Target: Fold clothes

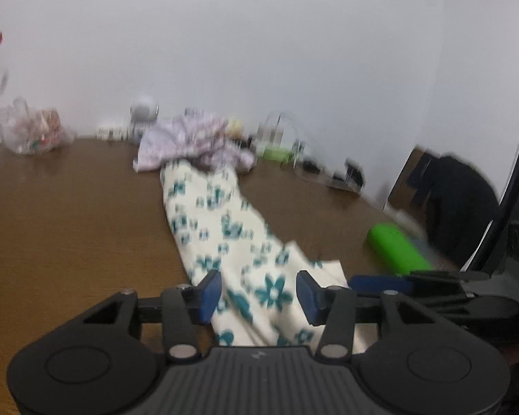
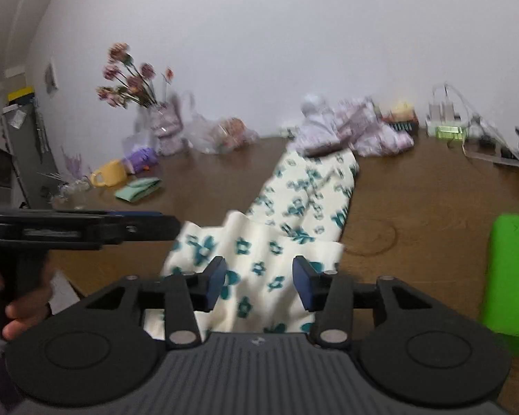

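A cream cloth with teal flowers (image 1: 225, 228) lies stretched out lengthwise on the brown table (image 1: 69, 214), from the near edge toward the back. My left gripper (image 1: 258, 294) is open, with the cloth's near end between and below its blue pads. The cloth also shows in the right wrist view (image 2: 294, 207), its near end rumpled. My right gripper (image 2: 256, 282) is open over that near end. The left gripper (image 2: 86, 228) shows at the left of the right wrist view, held by a hand.
A pile of pale purple clothes (image 1: 193, 141) lies at the cloth's far end. A green object (image 1: 396, 247) sits at the right. A vase of flowers (image 2: 138, 103), a yellow cup (image 2: 109, 173), a plastic bag (image 1: 34, 131) and small clutter line the back wall.
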The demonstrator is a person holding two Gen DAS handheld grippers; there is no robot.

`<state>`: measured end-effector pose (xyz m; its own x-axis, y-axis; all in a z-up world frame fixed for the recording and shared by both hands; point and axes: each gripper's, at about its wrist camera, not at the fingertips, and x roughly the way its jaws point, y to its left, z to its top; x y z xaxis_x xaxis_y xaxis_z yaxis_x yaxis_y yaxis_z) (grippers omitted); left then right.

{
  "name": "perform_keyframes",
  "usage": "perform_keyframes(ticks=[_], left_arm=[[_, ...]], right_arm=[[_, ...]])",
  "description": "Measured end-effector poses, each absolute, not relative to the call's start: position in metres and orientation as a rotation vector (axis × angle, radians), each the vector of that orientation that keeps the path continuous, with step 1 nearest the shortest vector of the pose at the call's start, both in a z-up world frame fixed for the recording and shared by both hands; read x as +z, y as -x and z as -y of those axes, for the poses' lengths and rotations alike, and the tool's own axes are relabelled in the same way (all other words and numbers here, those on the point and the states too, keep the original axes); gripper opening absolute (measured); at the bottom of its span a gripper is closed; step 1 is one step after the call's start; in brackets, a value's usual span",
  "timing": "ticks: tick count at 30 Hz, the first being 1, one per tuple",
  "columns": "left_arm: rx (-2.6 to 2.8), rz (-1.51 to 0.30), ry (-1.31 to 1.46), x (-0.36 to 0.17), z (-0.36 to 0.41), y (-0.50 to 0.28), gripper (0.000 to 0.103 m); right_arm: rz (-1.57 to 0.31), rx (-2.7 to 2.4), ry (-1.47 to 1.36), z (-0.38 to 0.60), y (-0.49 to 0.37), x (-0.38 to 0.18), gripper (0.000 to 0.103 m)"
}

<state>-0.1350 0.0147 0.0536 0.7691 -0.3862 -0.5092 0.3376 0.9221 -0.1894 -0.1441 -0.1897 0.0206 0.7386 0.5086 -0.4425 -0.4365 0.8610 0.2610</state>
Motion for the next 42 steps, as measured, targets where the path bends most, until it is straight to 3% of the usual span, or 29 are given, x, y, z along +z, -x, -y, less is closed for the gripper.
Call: perform_keyframes(ticks=[2, 3, 4, 5, 6, 7, 8, 15, 18, 21, 23, 28, 31, 37, 42], left_arm=[[-0.398, -0.608, 0.086, 0.044, -0.009, 0.129, 0.041], [-0.404, -0.625, 0.091, 0.039, -0.008, 0.126, 0.025], [-0.414, -0.633, 0.106, 0.035, -0.008, 0.122, 0.016], [-0.423, -0.634, 0.137, 0.034, -0.01, 0.119, 0.01], [-0.432, -0.635, 0.168, 0.032, -0.012, 0.117, 0.008], [-0.446, -0.635, 0.202, 0.03, -0.015, 0.115, 0.006], [-0.484, -0.623, 0.251, 0.032, -0.018, 0.113, 0.006], [-0.453, -0.654, 0.257, 0.006, -0.011, 0.09, 0.006], [-0.451, -0.643, 0.24, 0.002, -0.011, 0.092, 0.008], [-0.463, -0.656, 0.24, 0.003, -0.015, 0.092, 0.009], [-0.473, -0.654, 0.222, 0.003, -0.016, 0.094, 0.009], [-0.509, -0.679, 0.285, 0.001, -0.023, 0.086, 0.009], [-0.536, -0.711, 0.321, 0.001, -0.029, 0.079, 0.01], [-0.557, -0.731, 0.331, 0.0, -0.031, 0.072, 0.01], [-0.559, -0.73, 0.369, -0.003, -0.035, 0.071, 0.01]], right_arm=[[-0.56, 0.507, -0.161, 0.186, 0.134, 0.008, 0.046], [-0.577, 0.499, -0.169, 0.185, 0.129, 0.001, 0.046], [-0.59, 0.499, -0.182, 0.184, 0.126, -0.004, 0.045], [-0.601, 0.503, -0.198, 0.183, 0.123, -0.009, 0.037], [-0.6, 0.505, -0.207, 0.184, 0.123, -0.009, 0.031], [-0.595, 0.506, -0.214, 0.184, 0.124, -0.008, 0.015], [-0.574, 0.506, -0.216, 0.185, 0.127, -0.004, 0.008], [-0.586, 0.461, -0.239, 0.187, 0.116, -0.007, 0.008], [-0.593, 0.444, -0.206, 0.186, 0.117, -0.01, 0.009], [-0.565, 0.44, -0.174, 0.188, 0.124, -0.006, 0.032], [-0.485, 0.476, -0.163, 0.197, 0.135, 0.006, 0.059], [-0.238, 0.803, 0.099, 0.207, 0.183, 0.025, 0.074], [-0.284, 0.889, 0.26, 0.197, 0.185, 0.011, 0.073], [-0.368, 0.928, 0.461, 0.177, 0.172, -0.018, 0.059], [-0.388, 0.965, 0.417, 0.181, 0.165, -0.021, 0.059]])
